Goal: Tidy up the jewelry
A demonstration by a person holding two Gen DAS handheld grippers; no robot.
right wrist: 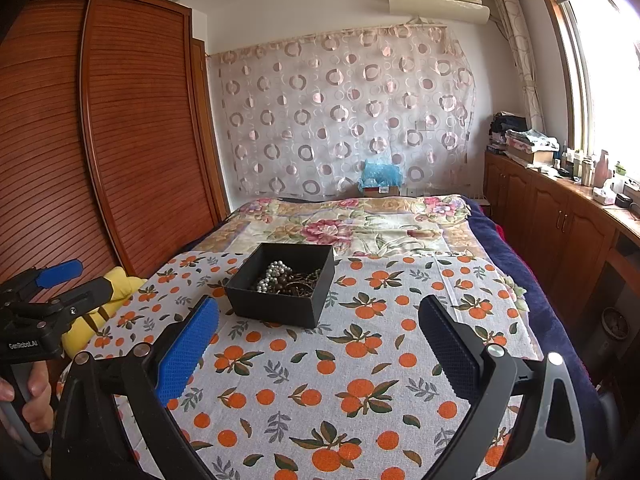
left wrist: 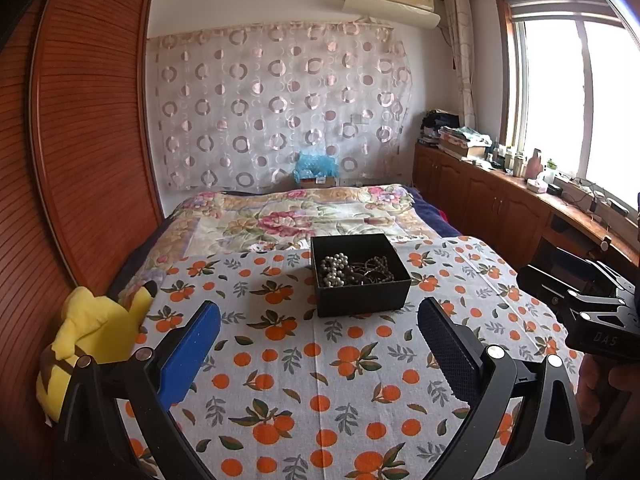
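A black open box (left wrist: 362,298) (right wrist: 276,304) sits on the orange-print cloth (left wrist: 304,364) (right wrist: 360,376) on the bed. Inside lie a pearl bead string (left wrist: 334,270) (right wrist: 272,274) and dark tangled jewelry (left wrist: 372,272) (right wrist: 300,282). My left gripper (left wrist: 318,310) is open and empty, held above the cloth just short of the box. My right gripper (right wrist: 318,308) is open and empty, near the box's right front corner. Each gripper's body shows at the edge of the other's view, the right one (left wrist: 596,316) and the left one (right wrist: 44,300).
A yellow plush toy (left wrist: 92,336) (right wrist: 108,304) lies at the cloth's left edge by the wooden wardrobe (left wrist: 80,140). A floral blanket (left wrist: 304,216) covers the bed beyond the box. Wooden cabinets (left wrist: 500,204) with clutter run along the right under the window.
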